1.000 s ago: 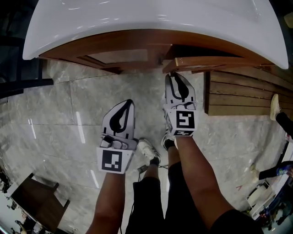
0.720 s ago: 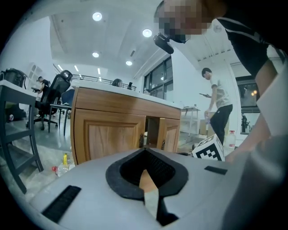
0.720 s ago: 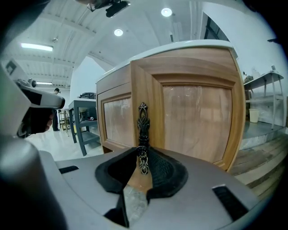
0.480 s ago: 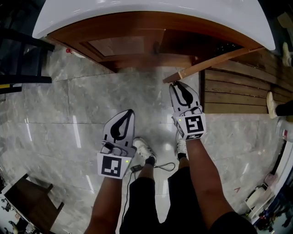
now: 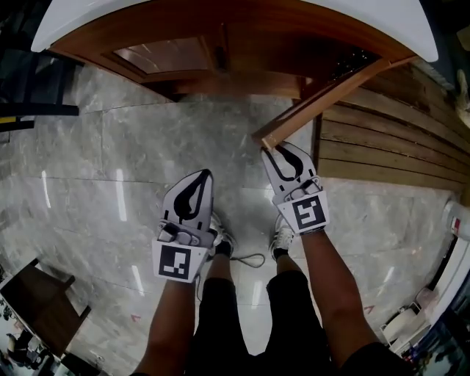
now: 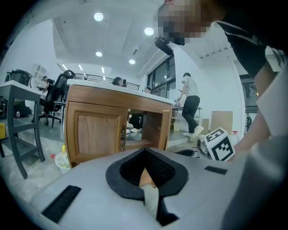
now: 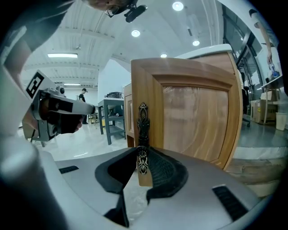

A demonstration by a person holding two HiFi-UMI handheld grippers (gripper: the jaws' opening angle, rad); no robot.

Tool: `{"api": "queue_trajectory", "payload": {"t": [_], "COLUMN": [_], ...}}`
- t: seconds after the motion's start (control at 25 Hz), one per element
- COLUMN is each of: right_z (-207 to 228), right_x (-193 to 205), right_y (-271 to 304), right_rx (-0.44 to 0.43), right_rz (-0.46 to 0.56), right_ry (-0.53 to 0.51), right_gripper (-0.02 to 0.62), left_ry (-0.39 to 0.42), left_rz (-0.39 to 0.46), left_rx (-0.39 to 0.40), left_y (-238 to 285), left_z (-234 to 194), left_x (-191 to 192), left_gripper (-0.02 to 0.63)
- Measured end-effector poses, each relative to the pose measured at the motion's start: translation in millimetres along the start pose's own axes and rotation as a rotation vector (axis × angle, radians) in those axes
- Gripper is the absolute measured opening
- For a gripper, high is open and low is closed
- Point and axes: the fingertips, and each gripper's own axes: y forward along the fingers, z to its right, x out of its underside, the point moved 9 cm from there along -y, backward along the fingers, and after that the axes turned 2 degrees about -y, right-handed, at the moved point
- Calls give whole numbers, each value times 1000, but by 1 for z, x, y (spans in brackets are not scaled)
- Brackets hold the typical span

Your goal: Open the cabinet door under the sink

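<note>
Drawn back toward the person over the last second, the right gripper (image 7: 141, 168) has brought the cabinet door (image 5: 323, 99) with it, so the door now stands swung well out from the front instead of nearly flush. Its jaws pinch the lower end of the ornate dark metal handle (image 7: 142, 134), which rises upright between the pads against the door's pale wooden frame. Just beside it, the left gripper (image 5: 206, 175) has shifted back as well; its jaws are pressed together on nothing and it hangs over the marble floor (image 5: 110, 161), apart from the cabinet (image 6: 162, 128). Beyond the grippers, the left-hand door (image 6: 96, 130) remains closed, while the opening on the right shows a dark interior with a shelf (image 6: 135, 144). Above all this curves the white sink (image 5: 73, 18). By my reading the task is largely done: the door is plainly open, and a little more pull or a release would finish it.
</note>
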Motion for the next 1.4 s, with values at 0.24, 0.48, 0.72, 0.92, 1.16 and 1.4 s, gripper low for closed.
{"api": "queue_trajectory", "payload": {"t": [0.24,0.48,0.72,0.92,1.16,1.4], "right_z": [13,30,52,76,91,93], "right_x": [11,26,37,44,50,60], "right_y": [-39,-82,-115,-144,-167,-190], "right_rx": [-130,-235,-299,-305,-234,-91], "right_rz": [-1,-43,-69,-85,-95,-85], "right_ry": [-56,-107,-126,-142,-158,-109], "right_gripper": [92,92,93,94,100,98], "left_ry": [4,-2,13,19,38,33], "left_rz": [5,-16,-44,-42,-33,-33], "left_rx": [-12,-35,-49,-40,-27,-26], "left_y": [16,24,34,45,58,55], "left_z": [50,83,113,136,155,159], "left_x": [4,13,20,17,2,-4], "left_gripper": [20,20,20,20,20,20]}}
